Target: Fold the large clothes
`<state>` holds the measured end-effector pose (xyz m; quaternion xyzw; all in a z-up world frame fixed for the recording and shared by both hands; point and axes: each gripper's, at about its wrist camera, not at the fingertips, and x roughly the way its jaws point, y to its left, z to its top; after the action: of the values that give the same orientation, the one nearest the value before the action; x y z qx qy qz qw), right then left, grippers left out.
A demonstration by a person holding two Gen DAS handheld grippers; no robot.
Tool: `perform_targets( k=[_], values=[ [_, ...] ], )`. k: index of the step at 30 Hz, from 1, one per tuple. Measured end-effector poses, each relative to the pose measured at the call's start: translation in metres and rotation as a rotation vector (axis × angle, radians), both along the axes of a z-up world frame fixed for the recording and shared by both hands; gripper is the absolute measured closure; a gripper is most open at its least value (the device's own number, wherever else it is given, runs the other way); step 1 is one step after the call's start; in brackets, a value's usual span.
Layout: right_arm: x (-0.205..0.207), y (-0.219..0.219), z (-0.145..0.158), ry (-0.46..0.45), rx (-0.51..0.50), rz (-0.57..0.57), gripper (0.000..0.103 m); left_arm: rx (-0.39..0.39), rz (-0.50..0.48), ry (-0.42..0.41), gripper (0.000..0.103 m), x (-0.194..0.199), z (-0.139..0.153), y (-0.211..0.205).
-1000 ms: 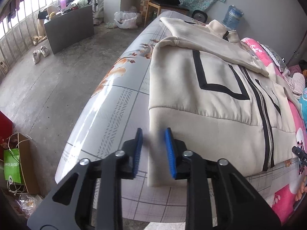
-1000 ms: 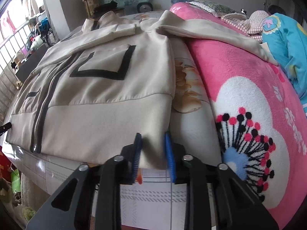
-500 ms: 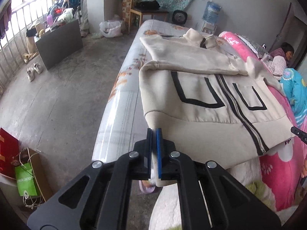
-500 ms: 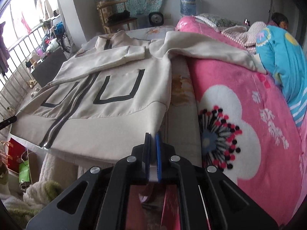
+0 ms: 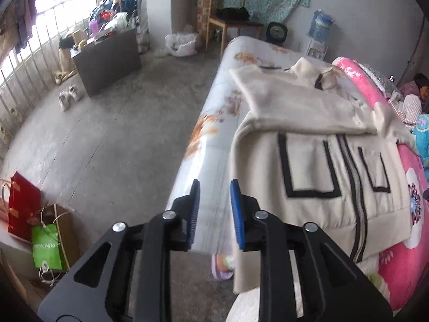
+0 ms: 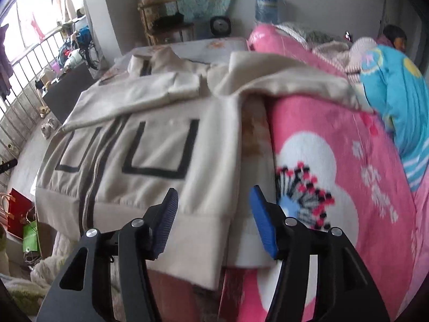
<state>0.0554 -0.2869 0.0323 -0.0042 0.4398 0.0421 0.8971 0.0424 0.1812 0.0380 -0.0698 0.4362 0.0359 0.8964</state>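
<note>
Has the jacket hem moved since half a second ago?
Yes. The jacket hem, then lifted and clamped by both grippers, has dropped: it now hangs over the bed edge, released.

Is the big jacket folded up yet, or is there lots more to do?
Not yet. Done: the cream jacket lies flat and zipped, with one sleeve folded across its chest. In hand: nothing; the left gripper and right gripper are both open by the hem. Left: the other sleeve still sprawls over the pink blanket, and the body isn't folded.

Jacket (image 5: 316,161) flat on bed (image 5: 214,145), blanket (image 6: 335,161) to its right, hem overhanging bed edge.
</note>
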Motion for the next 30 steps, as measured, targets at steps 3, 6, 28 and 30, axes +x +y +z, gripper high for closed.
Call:
perform_targets(
  k=[3, 6, 28, 30],
  values=[
    [0.044, 0.02, -0.012, 0.006, -0.001, 0.052, 0.039, -0.001, -0.068, -0.046, 0.041, 0.049, 0.008, -0.031],
    [0.078, 0.02, -0.022, 0.024, 0.004, 0.054, 0.039, 0.046, -0.137, -0.023, 0.031, 0.101, -0.005, -0.074],
    [0.184, -0.323, -0.076, -0.075, 0.346, -1.0, 0.039, 0.164, -0.101, 0.06, 0.01, 0.206, -0.097, -0.121],
    [0.19, -0.326, -0.079, -0.105, 0.34, -1.033, 0.039, 0.153, -0.097, 0.062, 0.009, 0.207, -0.098, -0.119]
  ],
)
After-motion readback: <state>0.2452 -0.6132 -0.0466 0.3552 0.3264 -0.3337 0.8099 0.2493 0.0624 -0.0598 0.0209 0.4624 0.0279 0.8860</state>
